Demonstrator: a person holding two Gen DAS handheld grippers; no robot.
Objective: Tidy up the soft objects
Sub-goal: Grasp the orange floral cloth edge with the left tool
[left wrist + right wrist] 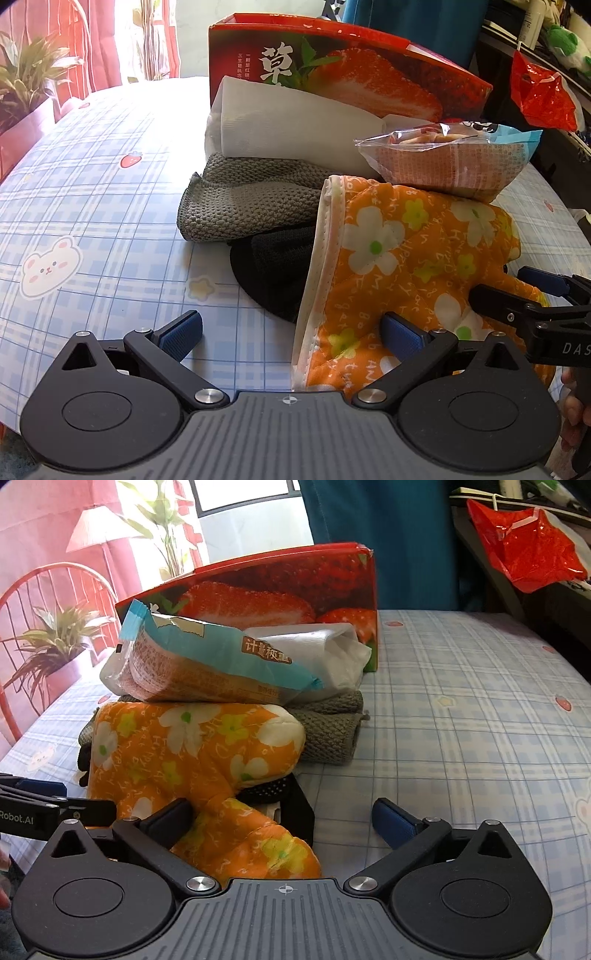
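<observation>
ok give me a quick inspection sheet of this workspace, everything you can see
surface: table under a blue plaid cloth printed with strawberries and bears
job's things: orange floral mitt in front, lying over a black fabric piece; grey knitted cloth behind it; folded white cloth on top of the grey one
clutter: snack packet resting on the pile; red strawberry box standing behind
grippers: left gripper jaws open, one pad against the mitt; right gripper jaws open, the mitt's thumb between them, not pinched
cables: nothing seen
surroundings: potted plant, red curtain, red plastic bag, red chair
</observation>
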